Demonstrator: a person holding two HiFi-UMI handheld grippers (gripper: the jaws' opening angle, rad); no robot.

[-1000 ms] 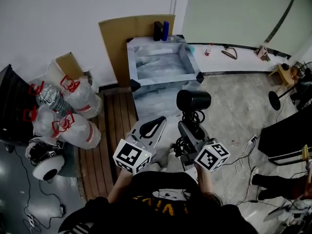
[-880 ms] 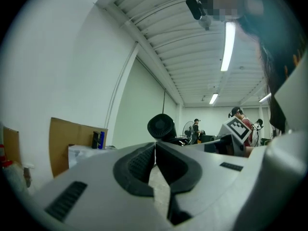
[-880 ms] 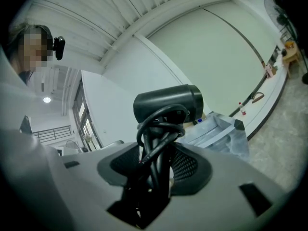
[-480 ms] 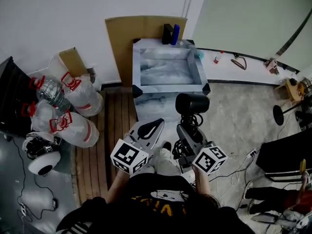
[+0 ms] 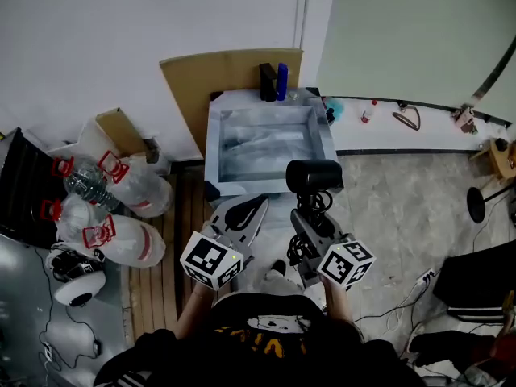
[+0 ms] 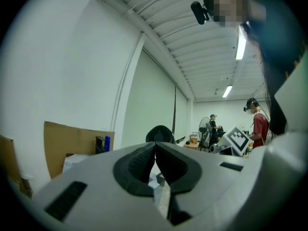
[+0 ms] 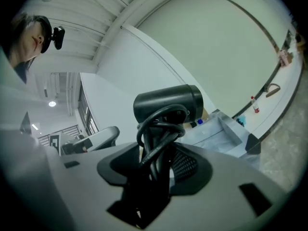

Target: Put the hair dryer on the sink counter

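Note:
The black hair dryer (image 5: pixel 314 176) stands upright with its cord wound round the handle, and my right gripper (image 5: pixel 309 216) is shut on that handle. In the right gripper view the dryer's barrel (image 7: pixel 168 102) rises above the jaws of the right gripper (image 7: pixel 156 165), which clamp handle and cord. The dryer hangs over the front edge of the grey marbled sink counter (image 5: pixel 212 143), whose basin lies just beyond. My left gripper (image 5: pixel 244 214) is beside it to the left, shut and empty. In the left gripper view the left gripper (image 6: pixel 155 150) has its pads touching, with the dryer (image 6: pixel 160 134) behind them.
A cardboard sheet (image 5: pixel 218 75) leans on the wall behind the counter. A black and a blue bottle (image 5: pixel 274 81) stand at its back edge. Big water jugs (image 5: pixel 121 208) and a wooden slatted platform (image 5: pixel 181 240) lie left. A white ledge (image 5: pixel 403 127) with small items runs right.
The sink counter has come closer in the head view, so the dryer now overlaps its front edge. Both grippers keep the same hold and spacing.

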